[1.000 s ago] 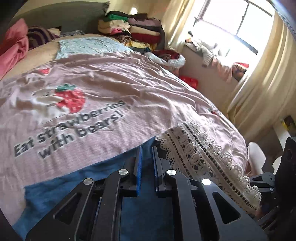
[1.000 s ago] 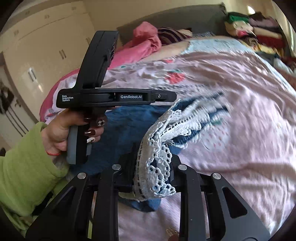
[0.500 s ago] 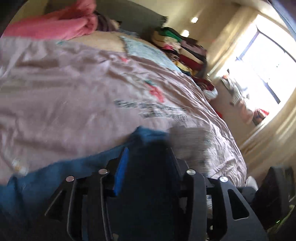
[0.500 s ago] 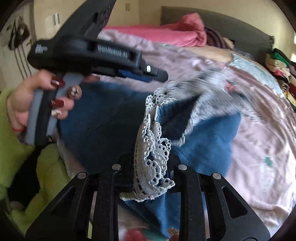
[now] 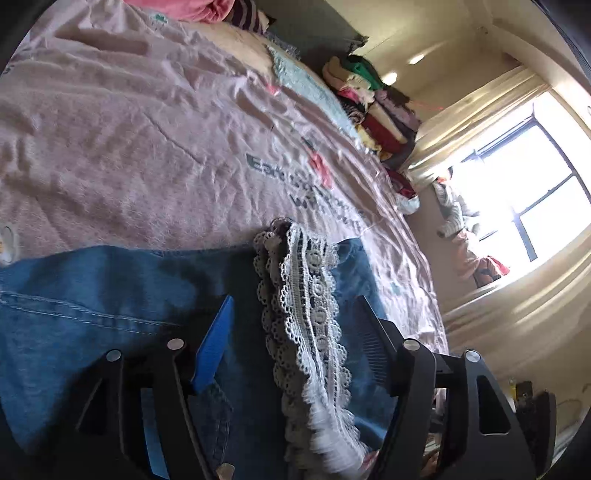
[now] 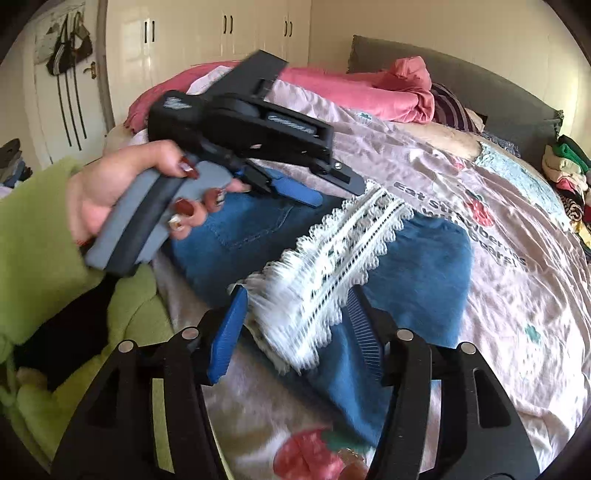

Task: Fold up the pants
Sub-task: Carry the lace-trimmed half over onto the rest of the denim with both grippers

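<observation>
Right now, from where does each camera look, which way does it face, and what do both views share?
Left wrist: sits on the left gripper, faces along the pink printed bedspread toward the bright window; only its own open fingers show.
Right wrist: sits on the right gripper, faces the white wardrobe; a hand in a green sleeve shows.
Shared: blue denim pants with white lace trim.

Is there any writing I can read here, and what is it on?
"Eat Strawberries with bears!" on the pink bedspread, printed beside a strawberry; the second line is partly blurred.
Small white logo on the left gripper: too blurred to read.
Label along that gripper's side: too blurred to read.
</observation>
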### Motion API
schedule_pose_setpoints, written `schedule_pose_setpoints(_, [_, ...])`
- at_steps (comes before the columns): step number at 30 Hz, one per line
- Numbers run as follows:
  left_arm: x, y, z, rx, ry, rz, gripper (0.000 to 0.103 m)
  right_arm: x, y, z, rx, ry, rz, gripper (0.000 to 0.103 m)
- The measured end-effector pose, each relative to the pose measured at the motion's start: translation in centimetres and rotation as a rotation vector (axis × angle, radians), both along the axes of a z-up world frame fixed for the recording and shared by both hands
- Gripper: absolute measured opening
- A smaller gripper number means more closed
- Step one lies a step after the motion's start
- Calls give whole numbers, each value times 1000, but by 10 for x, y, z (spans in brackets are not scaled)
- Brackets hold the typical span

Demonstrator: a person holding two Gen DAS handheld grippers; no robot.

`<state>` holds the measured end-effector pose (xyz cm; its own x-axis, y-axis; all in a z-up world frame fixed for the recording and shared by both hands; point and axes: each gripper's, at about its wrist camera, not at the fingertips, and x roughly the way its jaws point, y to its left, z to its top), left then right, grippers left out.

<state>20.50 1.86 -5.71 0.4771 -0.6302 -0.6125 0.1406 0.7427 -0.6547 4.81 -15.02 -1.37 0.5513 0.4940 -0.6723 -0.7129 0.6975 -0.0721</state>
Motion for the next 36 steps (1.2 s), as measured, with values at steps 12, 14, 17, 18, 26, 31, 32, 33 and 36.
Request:
schedule_pose_setpoints(12, [31,-32,-10,158,27,12,72,1,25,-23,-43,32,89,50])
schedule_pose_setpoints(14, [32,-33,-8,213,16,33,47,7,29,-28,-44,48,82,50])
schedule_pose_setpoints(17, [33,-33,-10,178,22,26,28,14,34,-40,-74,67,67,50])
schedule_pose_setpoints(18, [33,-33,-9,181,19,27,25,17,34,-44,-79,71,51,44])
schedule_pose_setpoints(26, [13,-26,17,185,-91,44,14,15,25,-28,3,102,90,16])
schedule_pose_setpoints(31, [9,-16,16,219,-90,70,14,17,32,-36,-13,123,106,16])
schedule_pose_setpoints(32, [11,-14,11,219,-71,76,14,18,33,-39,-24,128,108,16])
schedule_pose_setpoints(33, [11,-13,6,219,-57,80,15,17,34,-40,-31,126,110,16])
schedule_pose_setpoints(36, [14,-10,-7,225,-34,99,23,17,35,-41,-37,125,119,18])
